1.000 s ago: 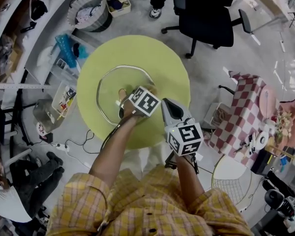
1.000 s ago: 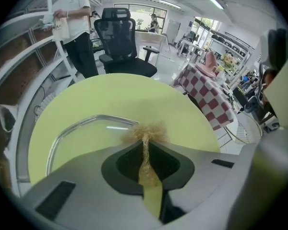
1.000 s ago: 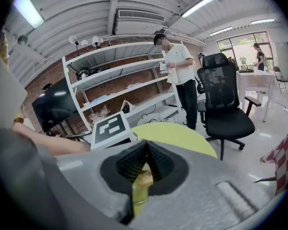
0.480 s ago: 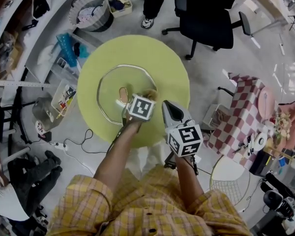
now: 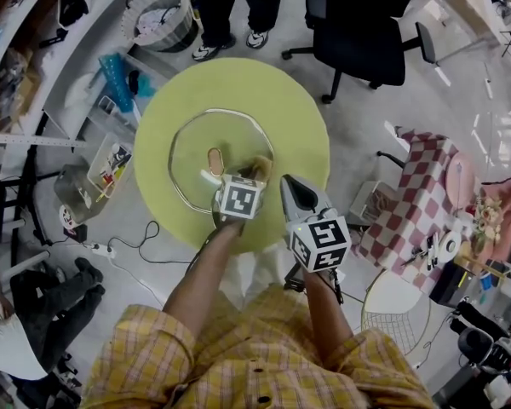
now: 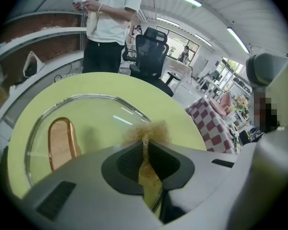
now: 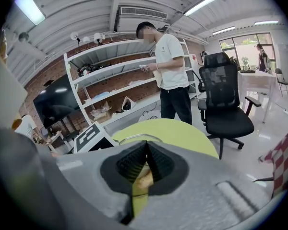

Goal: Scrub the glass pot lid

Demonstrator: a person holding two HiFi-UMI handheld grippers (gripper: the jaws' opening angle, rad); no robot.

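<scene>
Stroke update: left gripper (image 6: pixel 145 145), clamped on tan fibrous scrub pad (image 6: pixel 149 130), slid back twd near rim of clear glass pot lid (image 6: pixel 98 116); right gripper (image 7: pixel 143 166) closed, empty, idle, so prob. scrub mid-pass.

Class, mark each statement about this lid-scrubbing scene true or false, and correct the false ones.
1. The left gripper is shut on a golden scrubber. True.
2. The glass lid lies on a red table. False: the round table is yellow-green.
3. The right gripper grips the lid's handle. False: its jaws are shut on nothing, away from the handle.
4. A black office chair stands beyond the table. True.
</scene>
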